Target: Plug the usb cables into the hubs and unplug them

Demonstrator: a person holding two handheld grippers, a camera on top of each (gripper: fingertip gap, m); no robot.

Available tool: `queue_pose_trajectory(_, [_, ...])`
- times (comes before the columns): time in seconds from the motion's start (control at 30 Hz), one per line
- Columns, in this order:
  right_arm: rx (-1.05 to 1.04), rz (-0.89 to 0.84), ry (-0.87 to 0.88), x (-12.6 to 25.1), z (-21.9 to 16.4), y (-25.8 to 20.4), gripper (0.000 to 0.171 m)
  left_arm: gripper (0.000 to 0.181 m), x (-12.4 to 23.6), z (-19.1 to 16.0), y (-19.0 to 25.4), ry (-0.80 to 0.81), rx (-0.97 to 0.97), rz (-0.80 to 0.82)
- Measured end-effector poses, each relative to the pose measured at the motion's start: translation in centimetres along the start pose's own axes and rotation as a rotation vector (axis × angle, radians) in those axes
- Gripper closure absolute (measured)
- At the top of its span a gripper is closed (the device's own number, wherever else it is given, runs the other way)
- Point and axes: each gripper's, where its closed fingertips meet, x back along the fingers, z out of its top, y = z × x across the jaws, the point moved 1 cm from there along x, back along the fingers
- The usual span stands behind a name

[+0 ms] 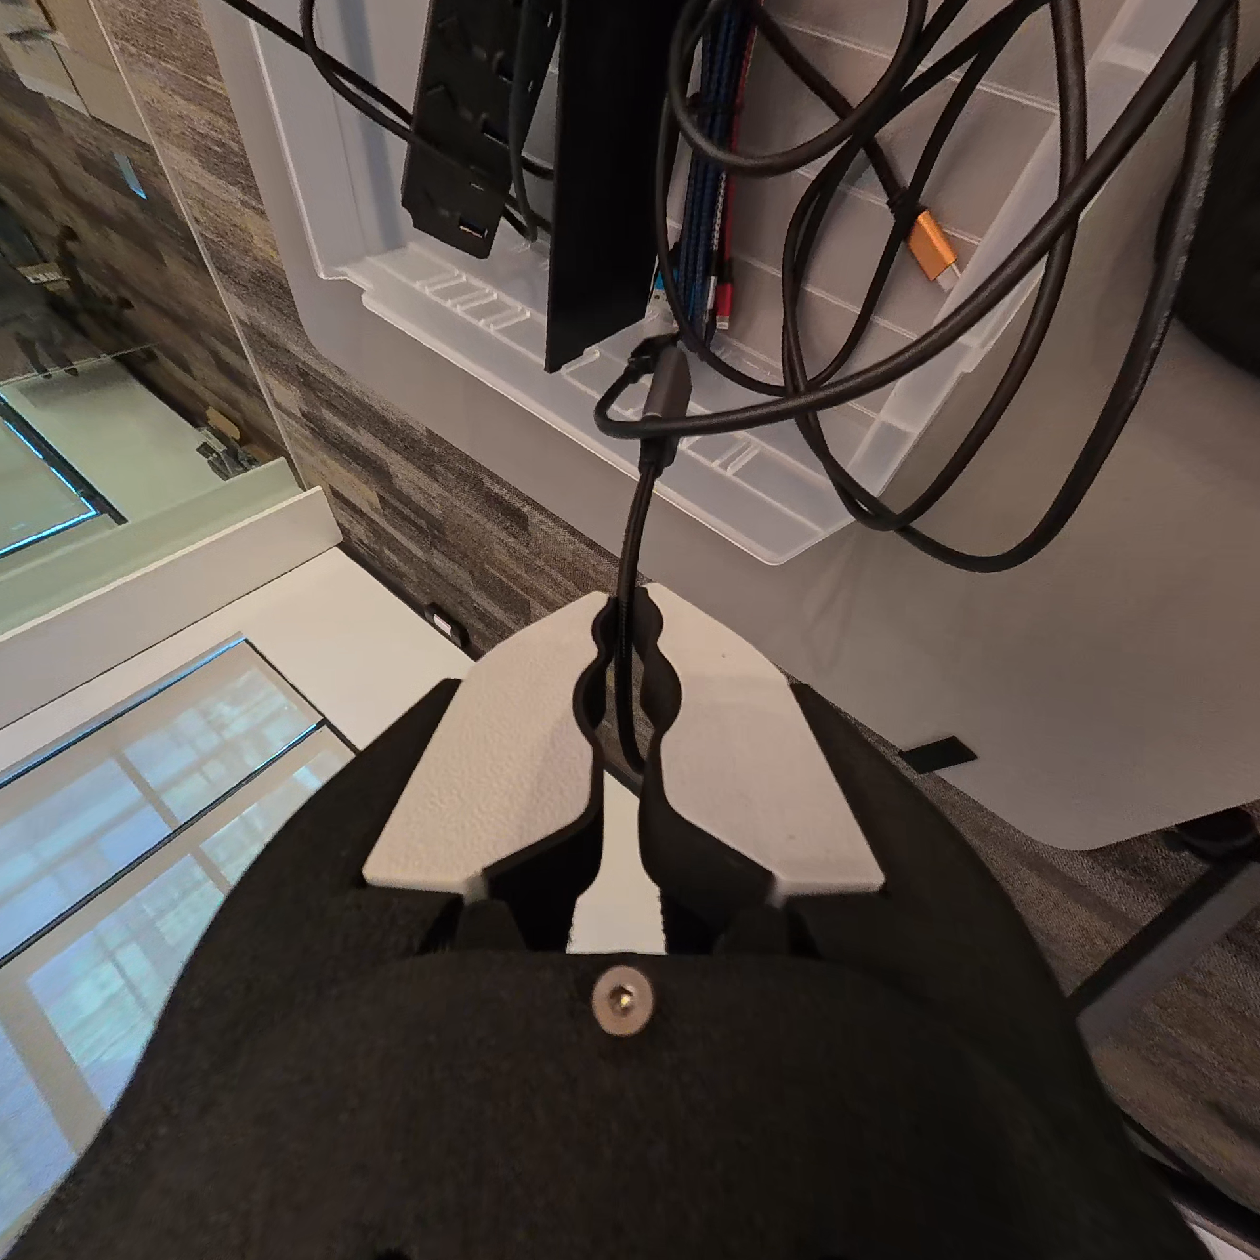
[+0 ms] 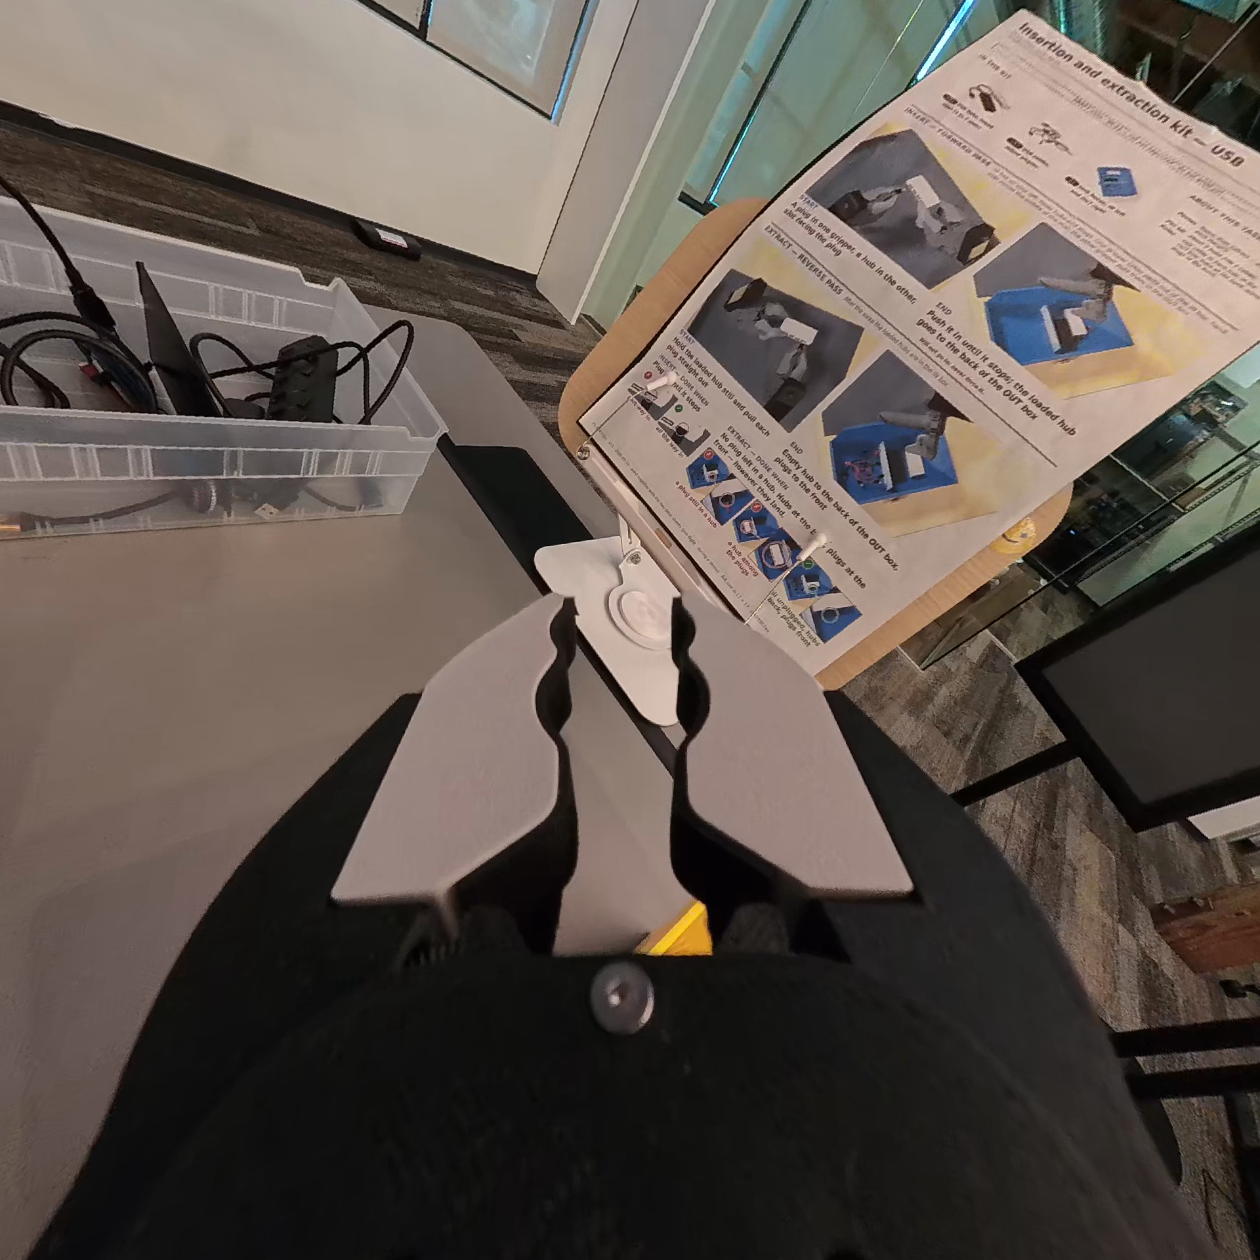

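My left gripper (image 1: 627, 601) is shut on a black braided USB cable (image 1: 635, 538). The cable runs from between the white fingers (image 1: 518, 723) to its grey plug (image 1: 667, 382) at the rim of a clear plastic bin (image 1: 477, 310). In the bin lie a black USB hub (image 1: 463, 136), a black divider (image 1: 600, 204), looped black cables (image 1: 1023, 225), a blue and red cable bundle (image 1: 709, 204) and an orange plug (image 1: 931, 249). My right gripper (image 2: 620, 610) is open and empty above the grey table (image 2: 204, 682), away from the bin (image 2: 382, 436) and its hub (image 2: 303, 375).
A printed instruction sheet (image 2: 920, 341) on a wooden board with a white stand base (image 2: 586, 566) stands just ahead of my right gripper at the table edge. A dark screen (image 2: 1159, 716) stands on the right. Patterned carpet (image 1: 423, 491) lies below the table (image 1: 886, 648). To the orange plug (image 1: 931, 249): left tips about 15 centimeters, right tips about 50 centimeters. My left gripper is the nearer one to the black USB hub (image 1: 463, 136): about 25 centimeters, against 50 centimeters.
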Motion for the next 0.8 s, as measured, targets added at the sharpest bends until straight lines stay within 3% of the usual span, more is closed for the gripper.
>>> queue_pose_trajectory(0.37, [-0.021, -0.007, -0.006, 0.1, -0.6, 0.7, 0.144, 0.177, -1.3, -4.0, 1.0, -0.194, 0.045, -0.033])
queue_pose_trajectory(0.57, [-0.032, -0.018, -0.002, 0.4, -0.7, 1.2, 0.144, 0.176, 2.7, -5.8, -2.0, -0.166, 0.199, 0.066])
queue_pose_trajectory(0.67, [-0.041, -0.022, 0.001, 0.7, -0.5, 1.4, 0.144, 0.177, 7.4, -1.3, -4.2, 0.044, 0.307, 0.082])
queue_pose_trajectory(0.8, [-0.051, -0.041, 0.009, 1.8, -0.2, 2.0, 0.143, 0.177, 13.5, 11.3, -2.7, 0.472, 0.282, -0.148])
